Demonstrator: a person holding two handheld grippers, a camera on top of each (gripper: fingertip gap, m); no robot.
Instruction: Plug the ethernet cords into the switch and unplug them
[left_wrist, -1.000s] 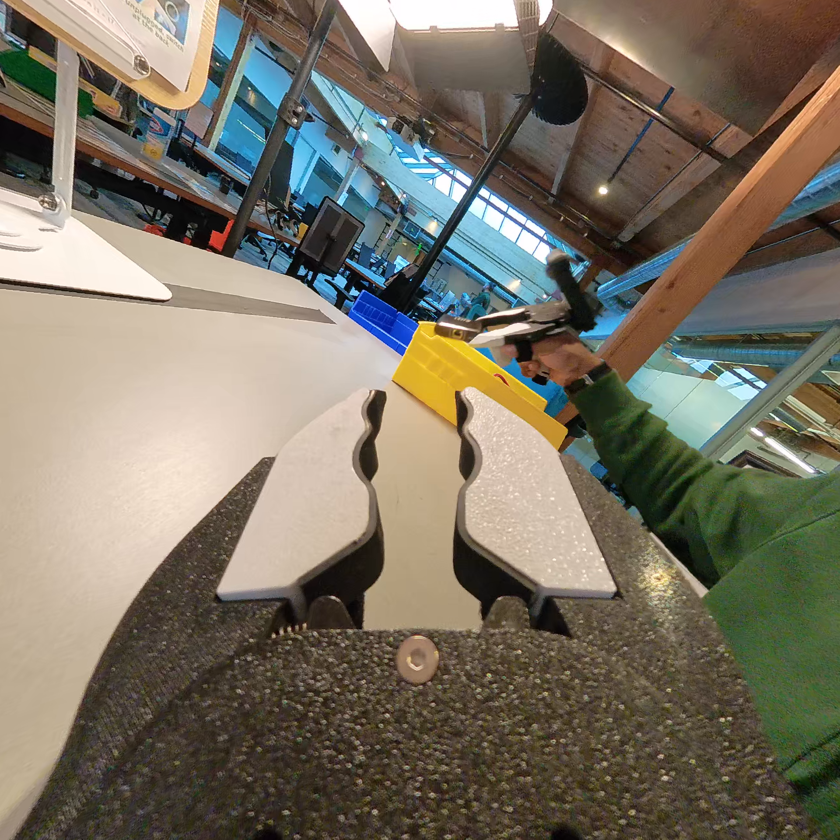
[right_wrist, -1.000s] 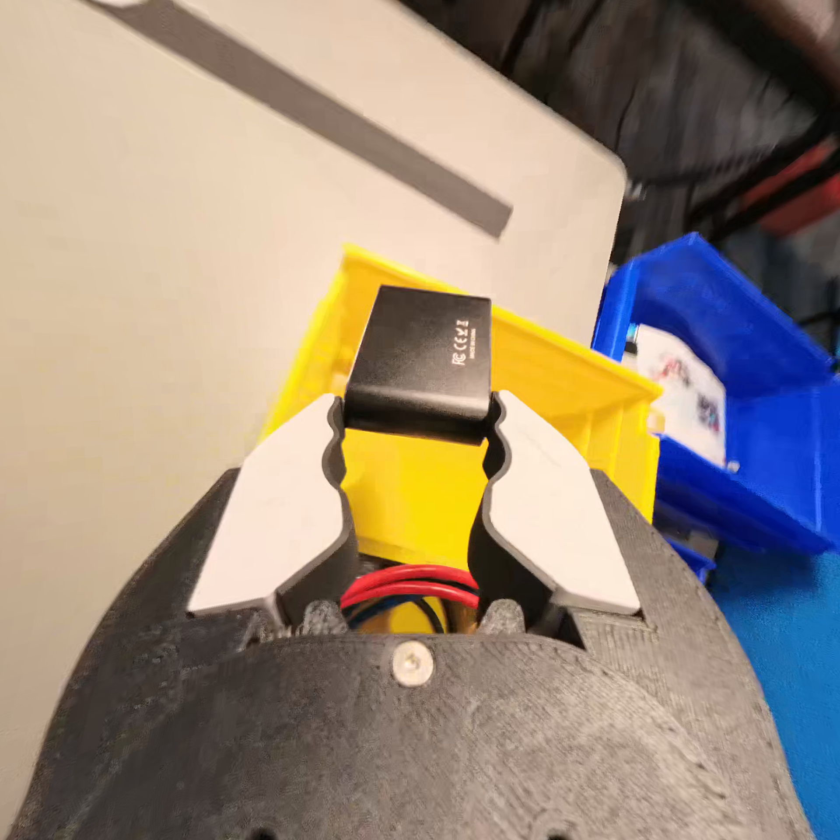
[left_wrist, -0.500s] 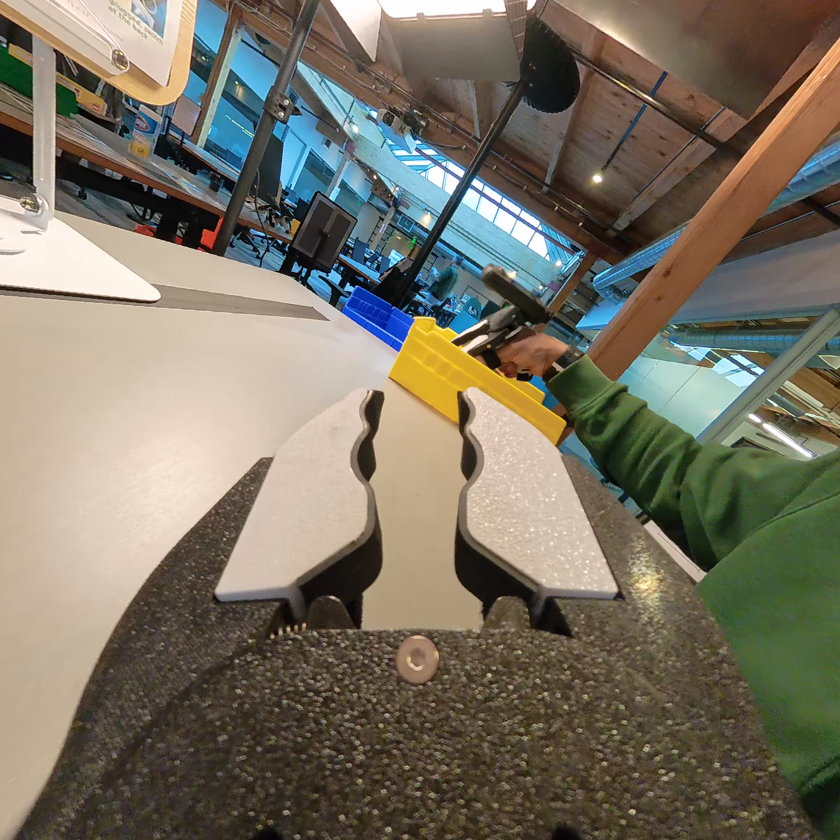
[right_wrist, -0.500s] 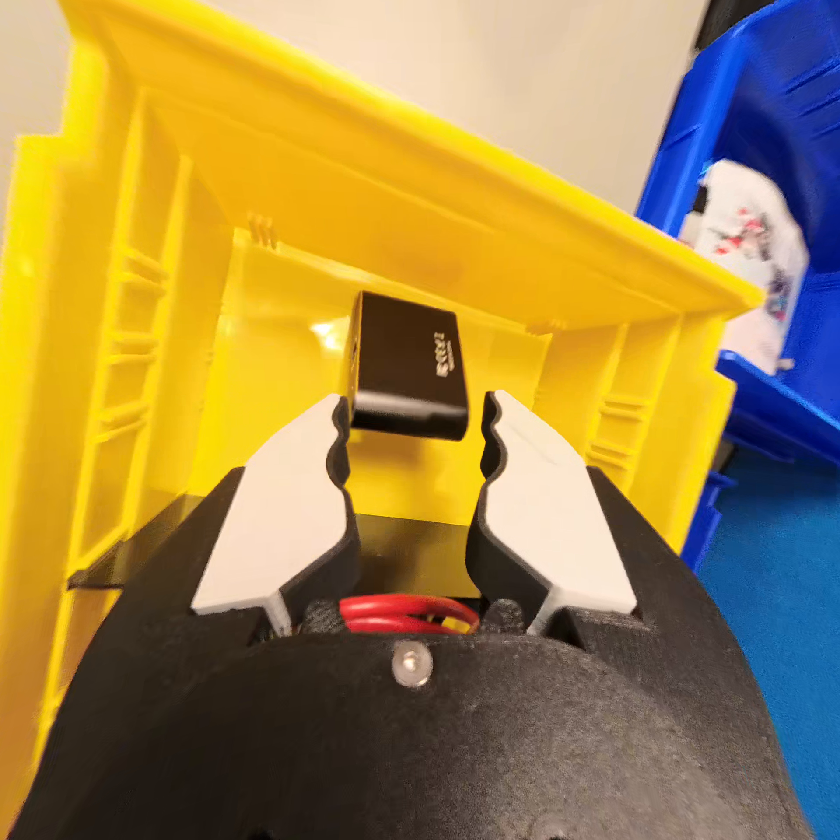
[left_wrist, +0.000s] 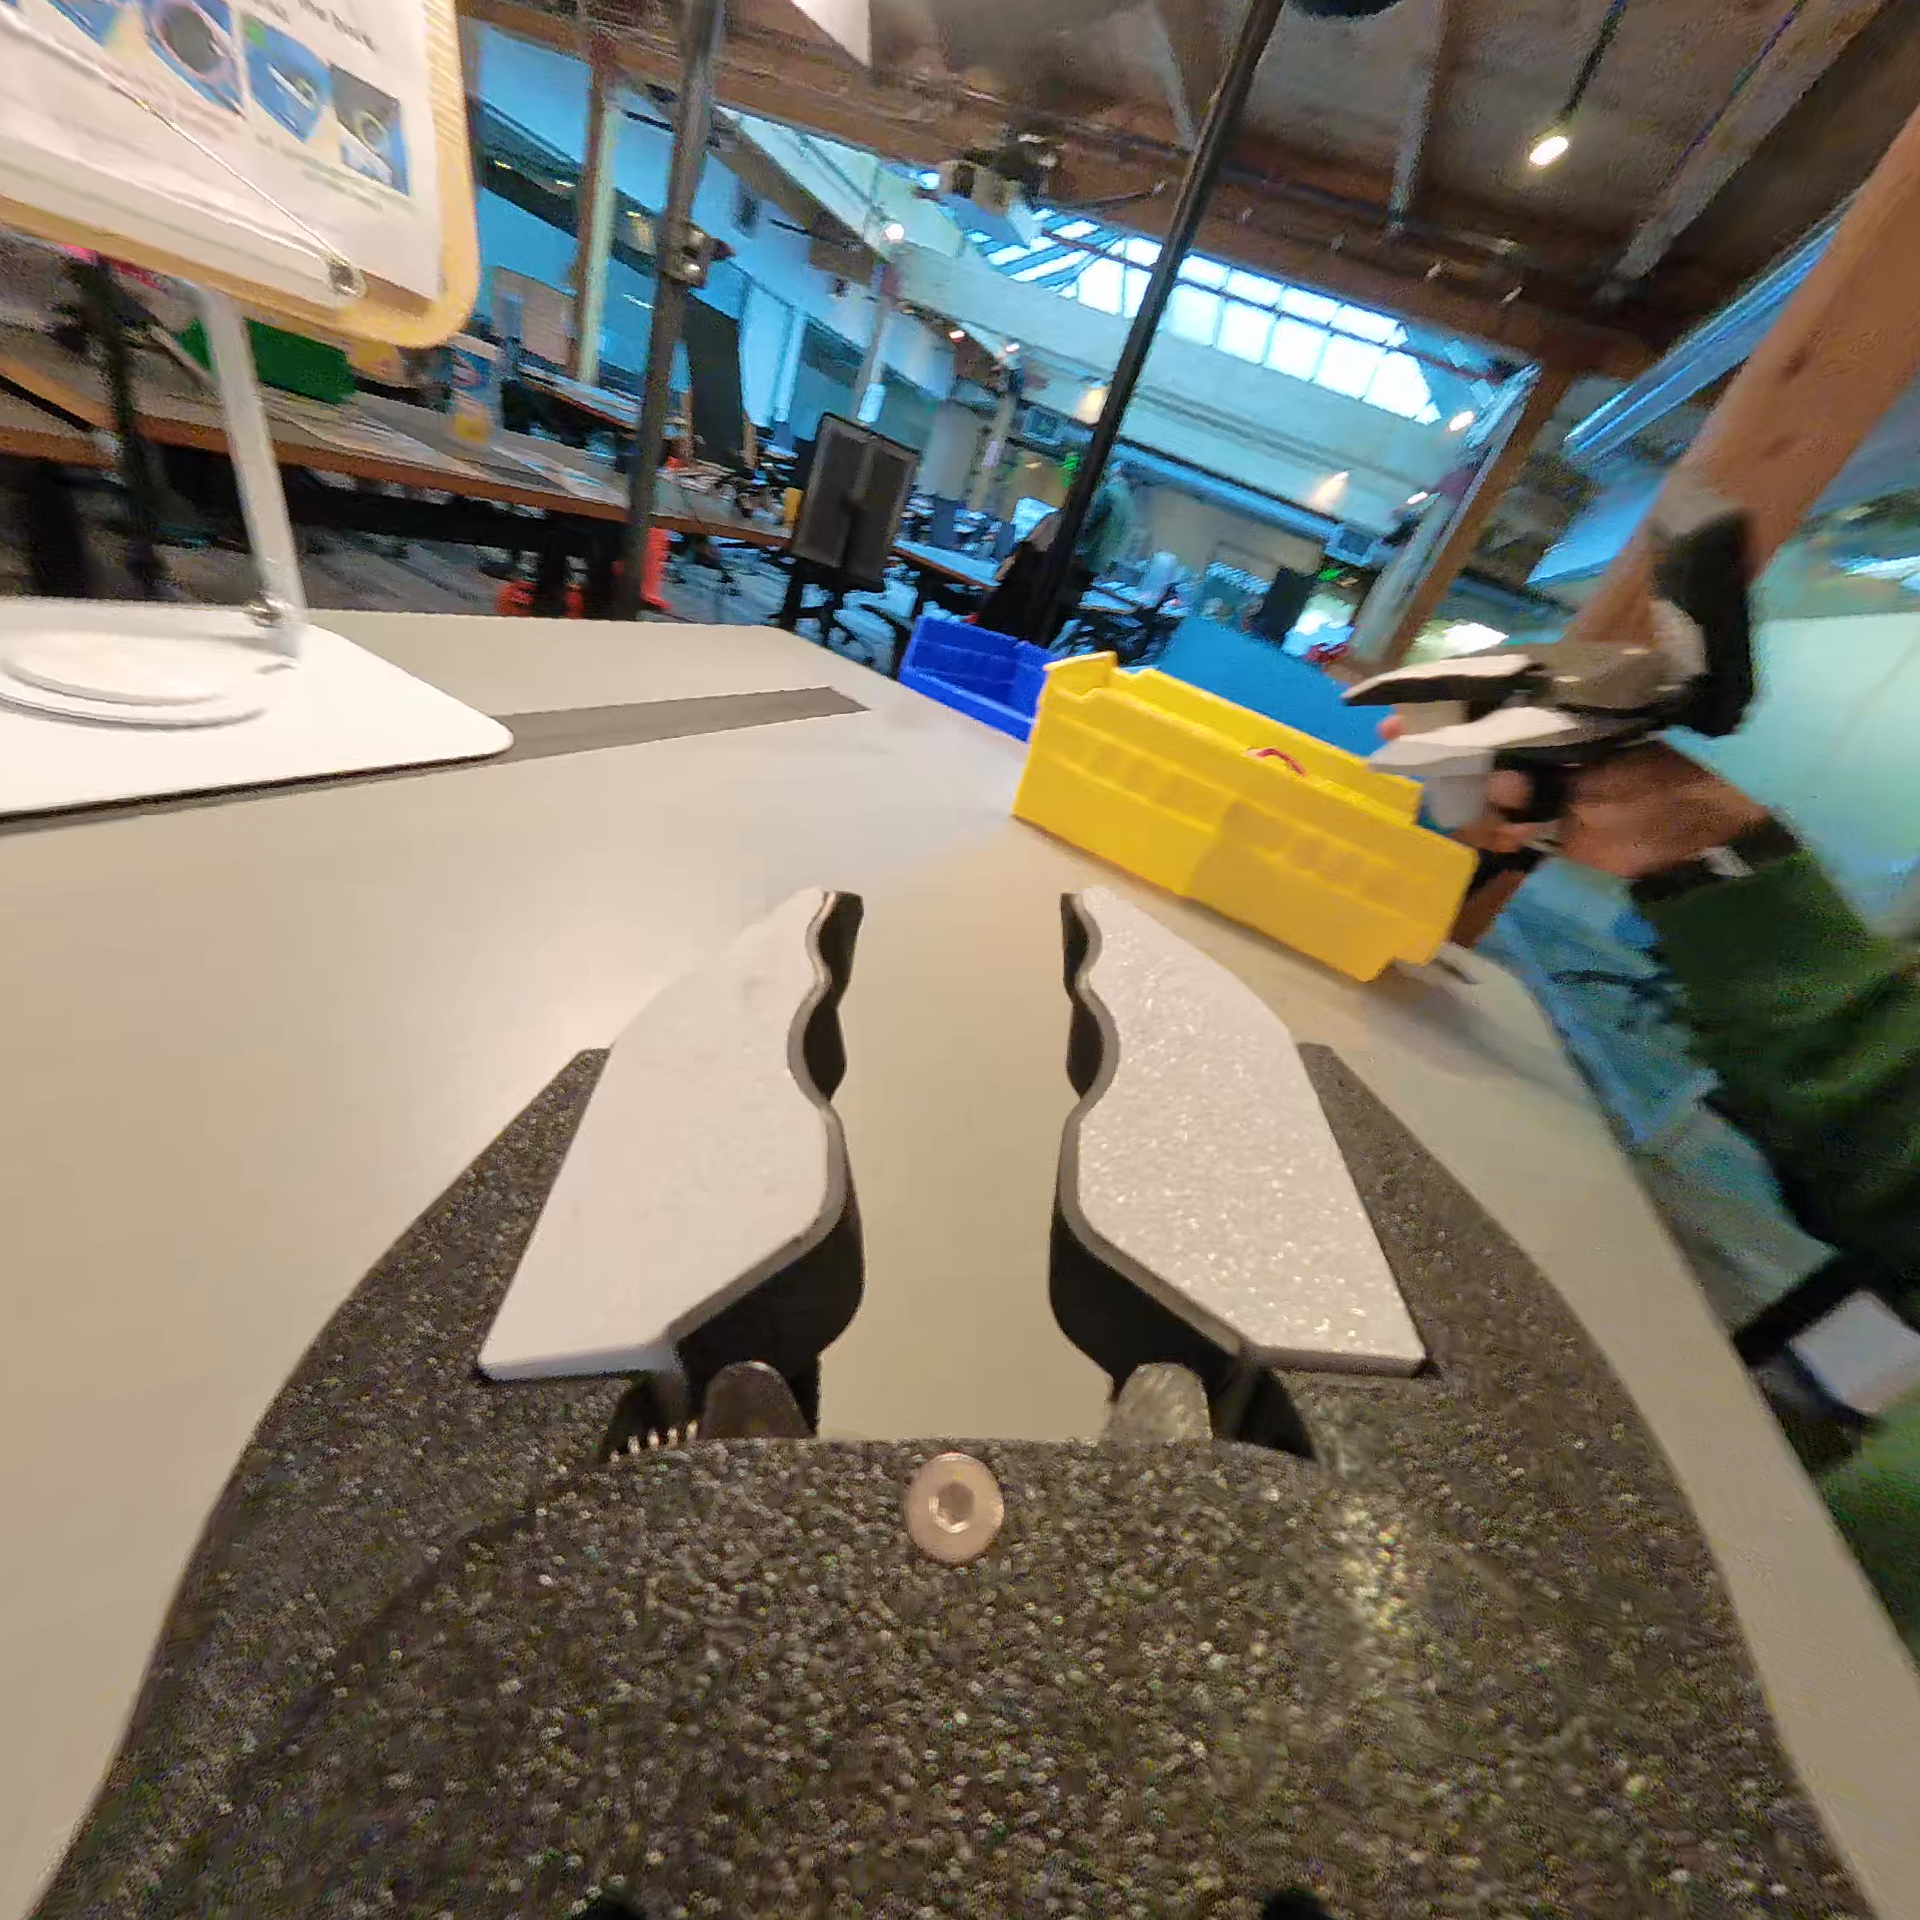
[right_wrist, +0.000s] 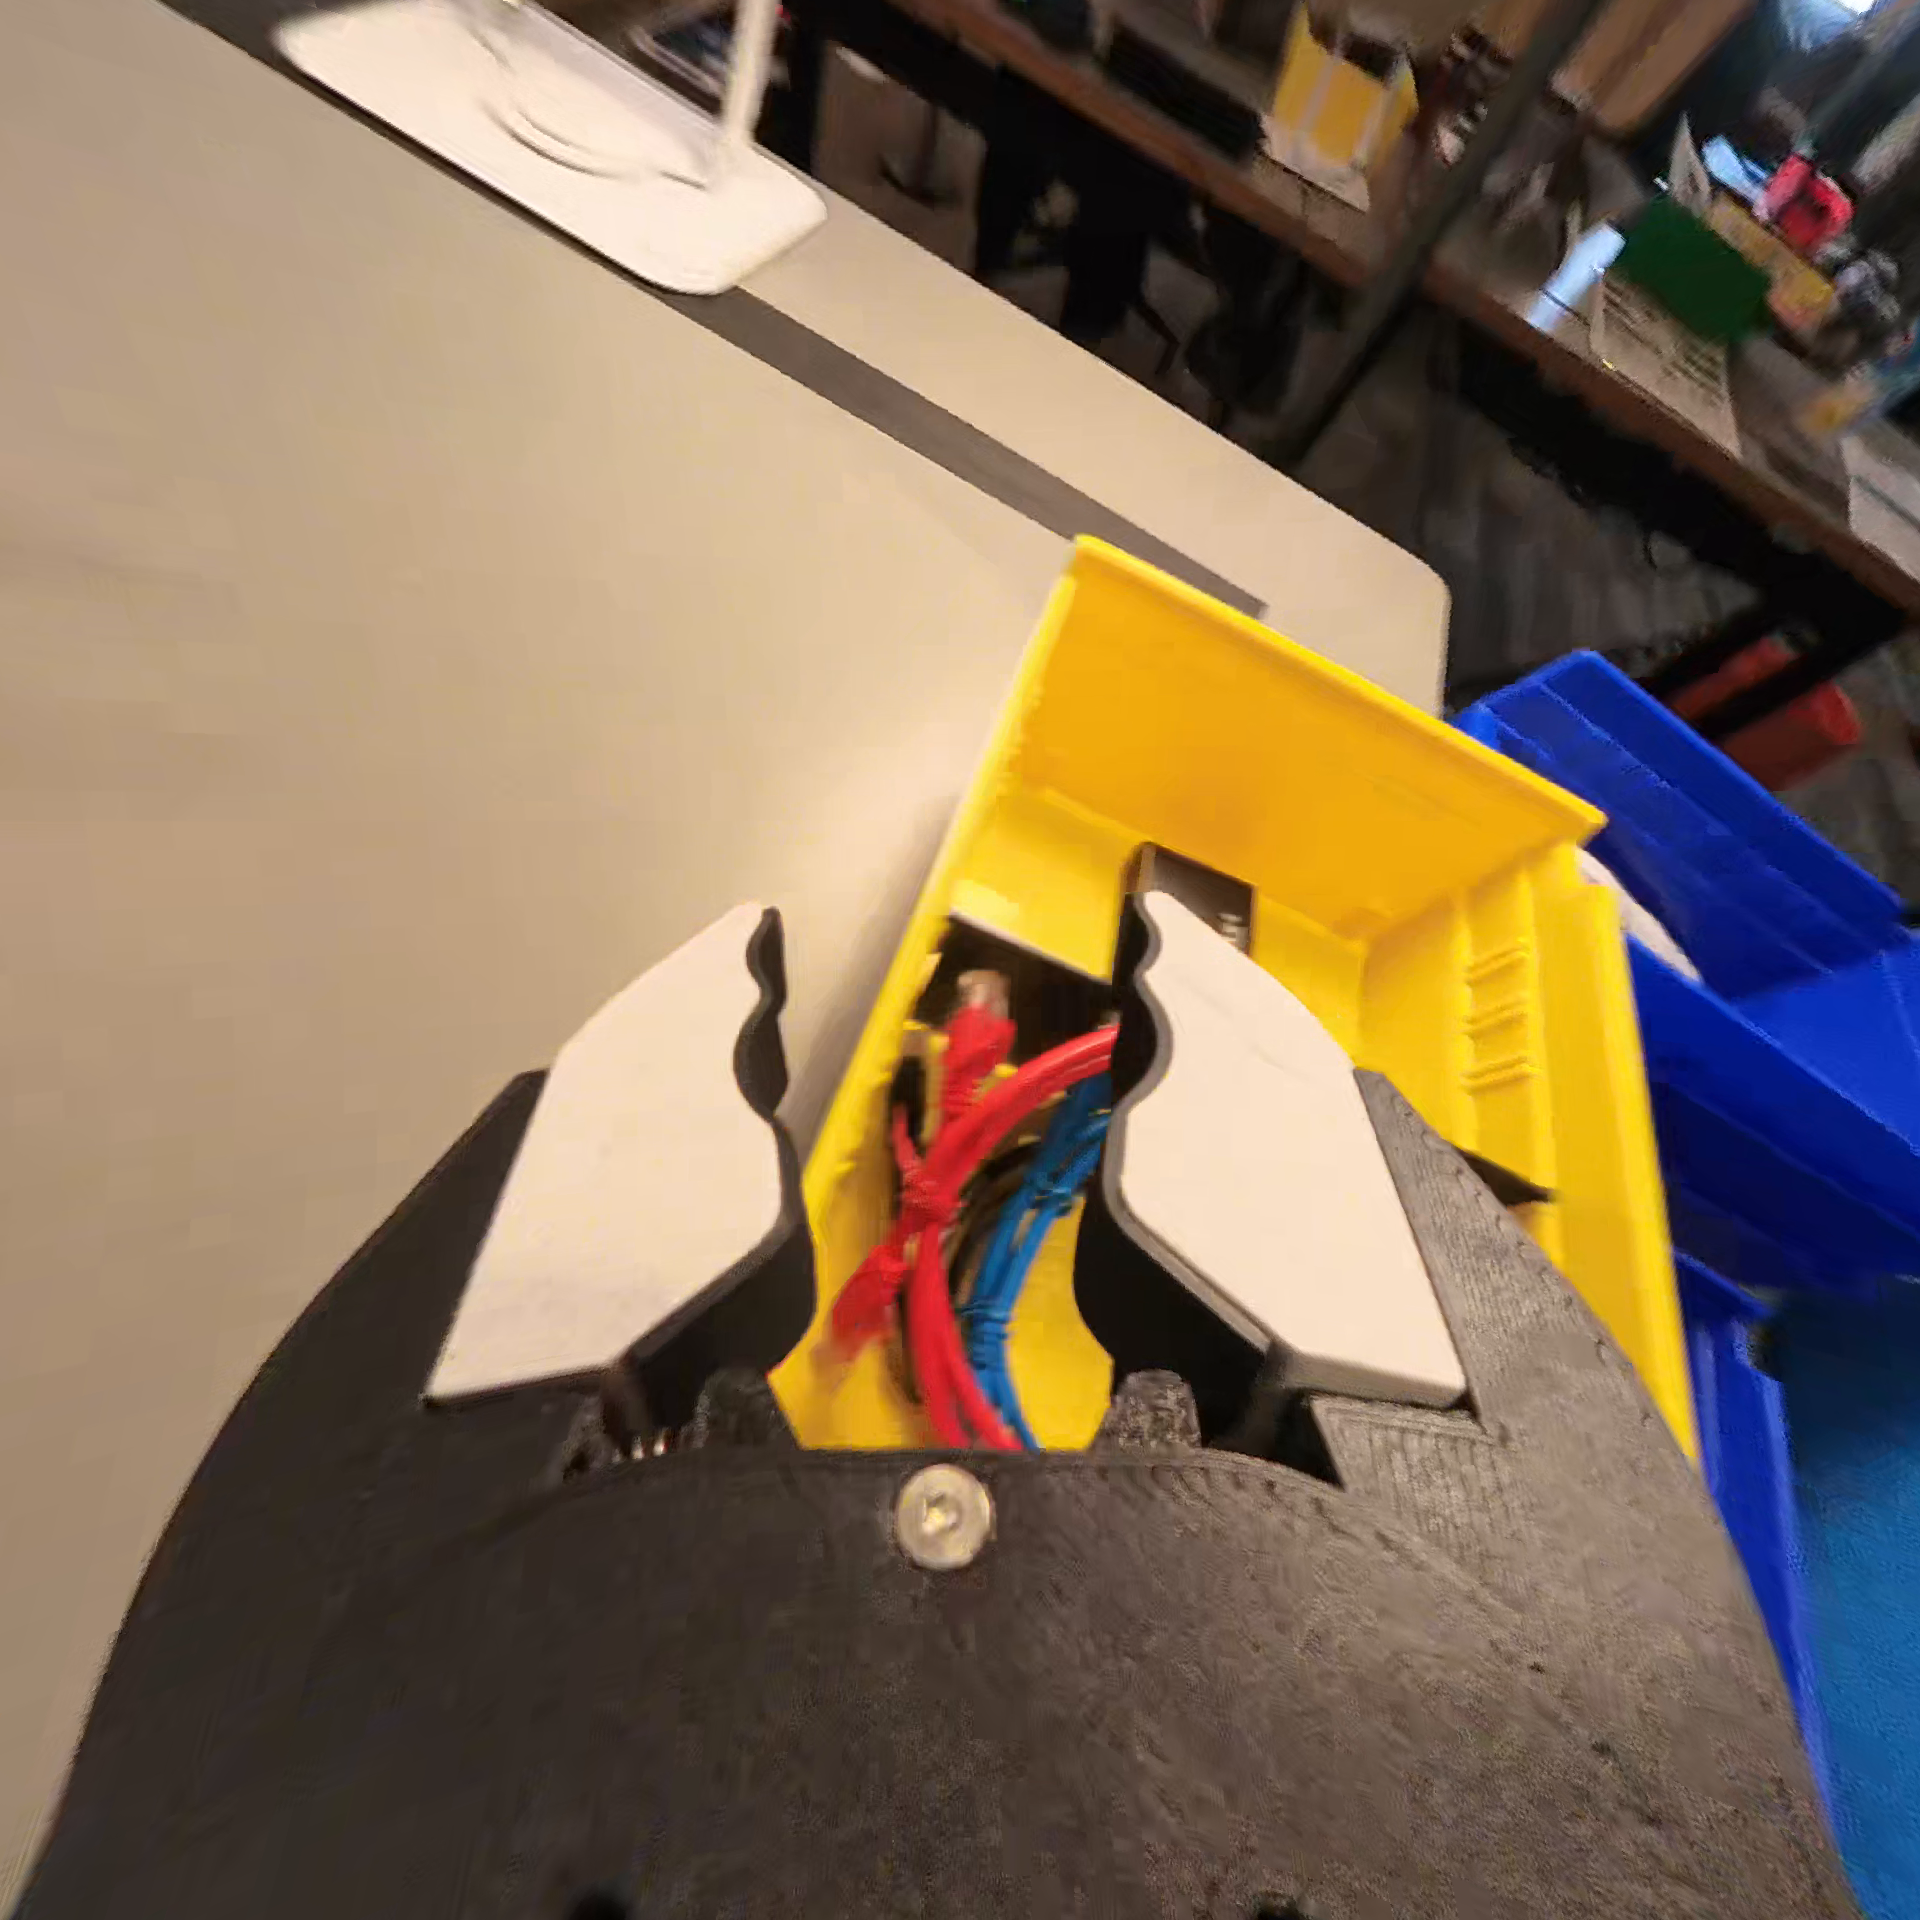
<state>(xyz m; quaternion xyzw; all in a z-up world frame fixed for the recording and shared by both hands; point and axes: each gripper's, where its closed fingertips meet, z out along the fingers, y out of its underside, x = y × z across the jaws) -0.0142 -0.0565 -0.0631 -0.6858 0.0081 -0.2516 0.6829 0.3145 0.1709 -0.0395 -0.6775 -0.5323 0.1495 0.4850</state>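
Now the right gripper (right_wrist: 951, 925) is held open and empty above the yellow bin (right_wrist: 1247, 727) at the desk's (right_wrist: 416, 623) far right corner, where the black switch (right_wrist: 1210, 894) and the red and blue ethernet cords (right_wrist: 977, 1164) lie. Likewise, the left gripper (left_wrist: 961, 909) is seen open over bare desk.

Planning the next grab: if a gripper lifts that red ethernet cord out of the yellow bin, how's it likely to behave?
Probably floppy: the red ethernet cord lies bent and looped in the yellow bin. It may drag the blue cord along, since the two lie bundled together. Its thin round jacket could slip between the jaws.
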